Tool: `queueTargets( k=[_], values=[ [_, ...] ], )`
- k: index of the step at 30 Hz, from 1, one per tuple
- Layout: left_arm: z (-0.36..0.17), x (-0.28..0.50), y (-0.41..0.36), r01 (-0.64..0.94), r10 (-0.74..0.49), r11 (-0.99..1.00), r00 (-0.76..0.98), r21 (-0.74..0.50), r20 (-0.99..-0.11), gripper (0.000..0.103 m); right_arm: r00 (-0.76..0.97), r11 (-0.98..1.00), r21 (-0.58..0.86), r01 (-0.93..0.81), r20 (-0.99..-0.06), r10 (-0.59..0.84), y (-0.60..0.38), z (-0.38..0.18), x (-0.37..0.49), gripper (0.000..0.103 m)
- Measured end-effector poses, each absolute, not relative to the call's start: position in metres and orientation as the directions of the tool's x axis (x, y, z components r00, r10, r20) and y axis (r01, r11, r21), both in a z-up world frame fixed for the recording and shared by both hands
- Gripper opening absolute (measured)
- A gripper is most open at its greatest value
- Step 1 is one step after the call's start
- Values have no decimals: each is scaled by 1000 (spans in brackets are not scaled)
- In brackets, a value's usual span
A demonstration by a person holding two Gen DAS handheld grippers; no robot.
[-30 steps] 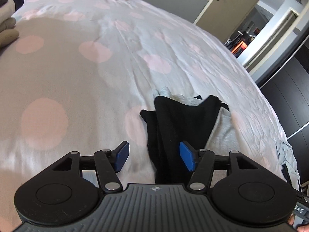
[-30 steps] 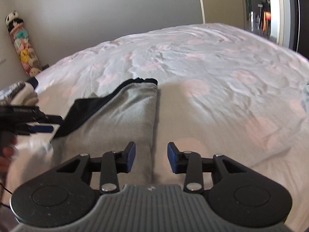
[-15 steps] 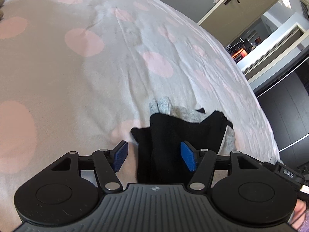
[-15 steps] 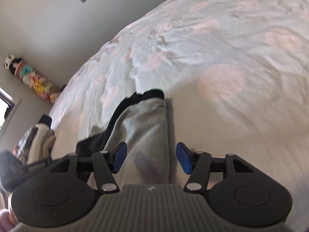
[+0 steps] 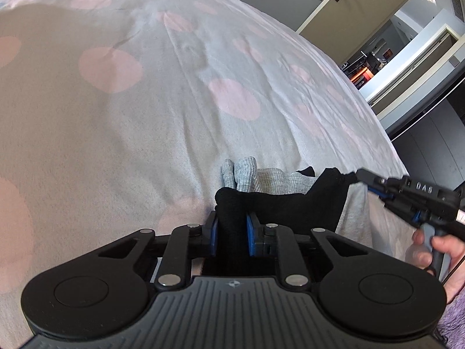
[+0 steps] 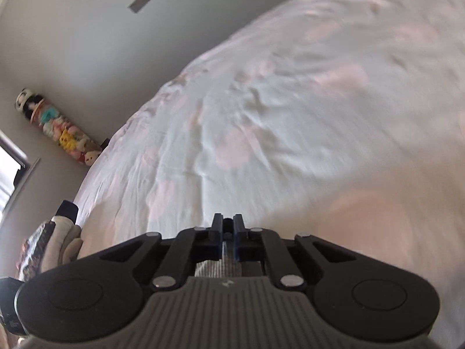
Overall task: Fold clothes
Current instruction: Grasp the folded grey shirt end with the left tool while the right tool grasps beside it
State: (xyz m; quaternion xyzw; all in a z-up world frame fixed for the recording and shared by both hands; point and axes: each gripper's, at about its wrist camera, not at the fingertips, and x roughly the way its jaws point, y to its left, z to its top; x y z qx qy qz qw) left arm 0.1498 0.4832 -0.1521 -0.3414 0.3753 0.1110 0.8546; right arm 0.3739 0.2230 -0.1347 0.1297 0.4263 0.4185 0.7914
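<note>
Pink-spotted bedding covers the bed (image 5: pixel 180 110), with an open door (image 5: pixel 343 8) at the far right and a column of soft toys (image 6: pixel 58 128) against the wall seen from the right wrist view. At the near edge of the bed lies the task's thing, a grey garment with a black lining (image 5: pixel 279 200), partly folded and bunched.

At the garment's near left end, the left gripper (image 5: pixel 231 232) is closing, and its blue fingers (image 5: pixel 213 232) already press a thick roll of the black cloth between them. The right gripper (image 6: pixel 228 237) is closing too; a thin strip of grey ribbed fabric sits pinched between its fingers (image 6: pixel 236 241). In the left wrist view that gripper reaches the garment's far right corner, a hand (image 5: pixel 436 250) on its handle.

Judging by this, the step in hand is securing two ends before lifting to make the next fold. To do it well, both grips should be firm before any pull, since the left one holds a bulky wad that could slip out unevenly. Raising both ends together and level would keep the edge taut; pulling gently apart would shake out the bunching. The right view is blurred, so how much cloth it has caught is hard to tell.
</note>
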Motion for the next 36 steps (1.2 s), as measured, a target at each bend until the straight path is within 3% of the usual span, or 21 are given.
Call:
queueTargets(
  k=[1, 2, 5, 7, 8, 12, 14, 19, 23, 27, 30, 31, 33, 36],
  values=[
    [-152, 150, 483, -447, -65, 743, 692, -498, -719, 16, 300, 622, 539, -568, -568, 766, 226, -131, 374, 1],
    [-152, 150, 483, -448, -64, 744, 691, -496, -720, 16, 320, 638, 512, -575, -577, 752, 229, -128, 374, 1],
    [-152, 148, 485, -444, -70, 738, 698, -508, -712, 17, 341, 674, 483, -560, -607, 718, 225, -124, 375, 15],
    [-151, 145, 487, -441, -78, 731, 704, -520, -706, 19, 304, 653, 521, -549, -603, 737, 216, -126, 373, 38],
    [-150, 144, 488, -439, -82, 728, 707, -527, -703, 19, 286, 646, 534, -545, -606, 742, 212, -129, 370, 41],
    [-142, 132, 494, -458, -73, 702, 714, -545, -696, 33, 207, 622, 587, -518, -620, 757, 197, -144, 354, 47],
    [-137, 126, 495, -456, -67, 708, 717, -539, -694, 50, 175, 616, 606, -503, -627, 759, 190, -153, 345, 47],
    [-144, 126, 492, -435, -93, 732, 699, -525, -709, 51, 139, 594, 665, -452, -606, 783, 181, -172, 340, 48],
    [-153, 136, 493, -403, -120, 719, 730, -566, -672, 54, 115, 564, 720, -404, -571, 813, 187, -181, 348, 49],
    [-159, 151, 488, -361, -135, 737, 750, -571, -648, 51, 97, 534, 736, -416, -549, 831, 201, -184, 355, 49],
    [-163, 158, 487, -359, -128, 737, 758, -573, -640, 32, 90, 518, 742, -426, -535, 840, 211, -184, 357, 47],
    [-164, 158, 489, -367, -131, 722, 760, -586, -637, 20, 96, 521, 733, -437, -538, 837, 213, -183, 356, 38],
    [-163, 157, 490, -373, -124, 716, 764, -590, -633, 14, 117, 538, 704, -464, -553, 825, 217, -179, 353, 17],
    [-152, 151, 484, -362, -91, 746, 775, -558, -625, 12, 153, 546, 671, -502, -552, 820, 216, -171, 346, 14]
  ],
)
